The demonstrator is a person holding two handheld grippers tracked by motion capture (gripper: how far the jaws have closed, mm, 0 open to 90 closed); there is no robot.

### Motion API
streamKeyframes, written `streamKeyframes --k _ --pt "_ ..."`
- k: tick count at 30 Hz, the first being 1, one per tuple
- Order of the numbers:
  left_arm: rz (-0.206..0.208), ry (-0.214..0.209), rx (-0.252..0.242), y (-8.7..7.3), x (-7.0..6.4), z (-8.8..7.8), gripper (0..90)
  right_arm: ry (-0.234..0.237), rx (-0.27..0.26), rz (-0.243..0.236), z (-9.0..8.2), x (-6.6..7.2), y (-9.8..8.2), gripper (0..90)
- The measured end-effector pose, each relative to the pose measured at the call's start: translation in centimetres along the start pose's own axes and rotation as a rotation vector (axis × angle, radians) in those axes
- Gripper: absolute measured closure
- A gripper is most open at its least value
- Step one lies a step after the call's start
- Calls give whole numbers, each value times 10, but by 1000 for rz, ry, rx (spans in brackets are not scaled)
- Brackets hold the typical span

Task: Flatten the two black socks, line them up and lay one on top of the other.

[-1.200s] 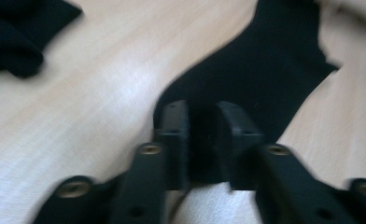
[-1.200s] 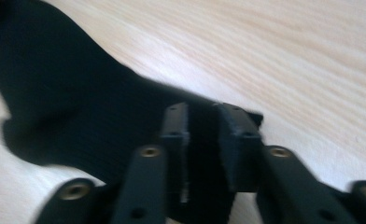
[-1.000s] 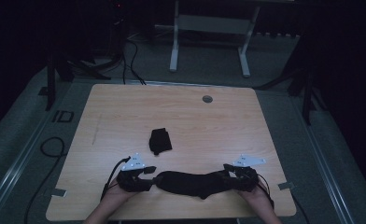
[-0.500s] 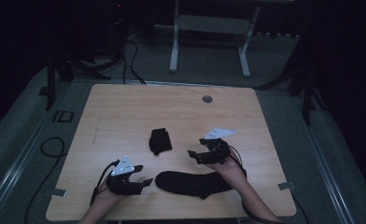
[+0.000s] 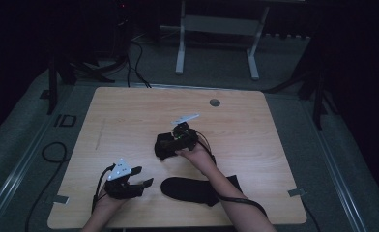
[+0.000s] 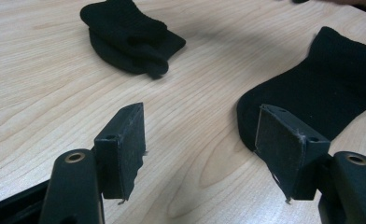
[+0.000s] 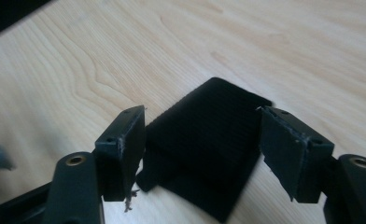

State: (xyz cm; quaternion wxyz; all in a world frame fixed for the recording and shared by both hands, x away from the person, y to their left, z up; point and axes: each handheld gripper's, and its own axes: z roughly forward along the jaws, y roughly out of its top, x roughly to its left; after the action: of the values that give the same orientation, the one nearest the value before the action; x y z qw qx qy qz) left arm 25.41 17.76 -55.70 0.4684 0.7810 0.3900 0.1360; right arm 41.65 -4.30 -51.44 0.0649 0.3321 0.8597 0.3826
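Over folded sock (image 7: pixel 204 149), right claw (image 5: pixel 164 147) agape, flat sock (image 5: pixel 197 189) nearby

A dim lab or studio: a lone wooden counter (image 5: pixel 129 116) on grey carpet (image 5: pixel 28 150), cables (image 5: pixel 138 58) and a white stand (image 5: pixel 216 29) far behind.

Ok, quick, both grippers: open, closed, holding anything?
Left gripper: open, empty, beside the flat sock.
Right gripper: open, jaws straddling the folded sock.

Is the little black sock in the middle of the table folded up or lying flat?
Folded up. The small sock sits bunched in layers, one part doubled over another, unlike the long sock spread flat nearby.
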Motion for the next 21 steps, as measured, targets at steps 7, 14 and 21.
streamKeyframes --k 7,14,21 --pt "3 -4 5 -1 -1 2 335 -54 111 -57 42 9 -2 298" --pt "-15 -1 1 0 1 2 335 -126 130 -146 45 17 -11 493" --pt "-34 7 -7 1 2 4 335 -145 116 -130 42 15 -12 753"
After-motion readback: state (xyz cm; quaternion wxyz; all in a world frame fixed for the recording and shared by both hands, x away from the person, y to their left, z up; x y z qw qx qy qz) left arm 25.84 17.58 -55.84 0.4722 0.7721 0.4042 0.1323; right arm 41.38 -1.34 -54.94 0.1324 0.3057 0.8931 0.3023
